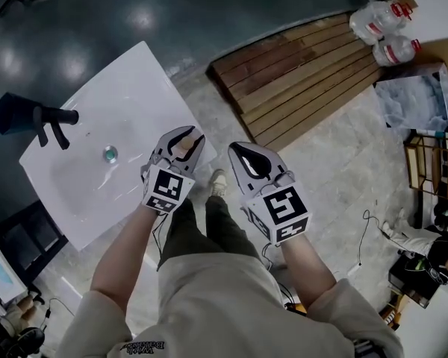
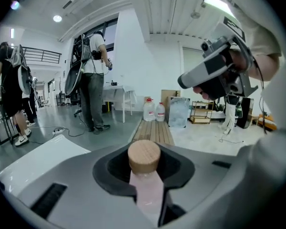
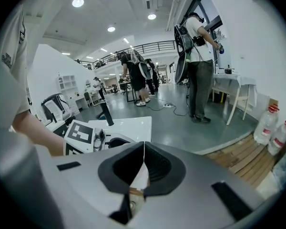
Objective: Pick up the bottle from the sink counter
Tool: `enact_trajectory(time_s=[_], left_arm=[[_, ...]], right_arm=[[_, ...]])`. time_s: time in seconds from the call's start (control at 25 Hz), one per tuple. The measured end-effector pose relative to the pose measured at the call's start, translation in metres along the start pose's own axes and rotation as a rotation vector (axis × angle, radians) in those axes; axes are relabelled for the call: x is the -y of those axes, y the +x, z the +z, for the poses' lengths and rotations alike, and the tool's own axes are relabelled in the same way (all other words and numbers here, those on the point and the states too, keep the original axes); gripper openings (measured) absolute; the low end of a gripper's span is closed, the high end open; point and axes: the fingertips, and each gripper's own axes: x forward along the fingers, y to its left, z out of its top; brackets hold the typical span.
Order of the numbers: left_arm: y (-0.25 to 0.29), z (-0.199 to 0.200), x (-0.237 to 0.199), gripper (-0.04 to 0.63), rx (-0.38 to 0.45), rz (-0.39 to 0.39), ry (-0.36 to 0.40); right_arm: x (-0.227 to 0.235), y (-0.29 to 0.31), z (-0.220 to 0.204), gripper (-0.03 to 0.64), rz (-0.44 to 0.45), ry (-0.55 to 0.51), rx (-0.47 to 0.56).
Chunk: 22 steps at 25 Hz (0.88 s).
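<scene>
A small bottle (image 2: 150, 194) with a pale pink body and a round wooden cap (image 2: 144, 155) stands upright between the jaws of my left gripper (image 2: 144, 173), which is shut on it. In the head view that gripper (image 1: 181, 136) hovers at the right edge of the white sink counter (image 1: 127, 88), and the cap (image 1: 184, 149) shows brown between its jaws. My right gripper (image 1: 246, 155) hangs beside it over the floor. Its jaws meet at the tip (image 3: 143, 149) with nothing held.
A black faucet (image 1: 33, 116) and a drain (image 1: 110, 154) sit on the sink's left part. A wooden pallet (image 1: 306, 73) with water jugs (image 1: 384, 32) lies at the far right. A person (image 2: 93, 80) stands beyond the counter. My legs and a shoe (image 1: 218, 183) are below the grippers.
</scene>
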Motion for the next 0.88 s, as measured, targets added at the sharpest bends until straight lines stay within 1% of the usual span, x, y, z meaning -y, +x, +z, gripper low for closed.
enact_trajectory(time_s=[0.28,0.4,0.56,0.68,0.88], left_arm=[[-0.005,-0.003,-0.001,0.098,-0.037,0.011,-0.011],[-0.013,0.006,-0.001,0.098,-0.033,0.009,-0.017],[-0.031,0.030,-0.006,0.098,-0.007,0.003,-0.022],[-0.051,0.057,-0.014,0.098,0.019,0.020,-0.007],[-0.088,0.104,-0.028,0.098,0.039,0.055,0.003]], right_arm=[[-0.005,-0.005,0.005,-0.003,-0.006,-0.012,0.017],[-0.004,-0.011,0.009,-0.003,-0.007,-0.013,0.025],[-0.008,-0.018,0.025,-0.003,-0.013,-0.015,0.051],[-0.014,-0.027,0.047,-0.003,-0.018,-0.027,0.090],[-0.025,-0.050,0.088,-0.003,-0.026,-0.064,0.166]])
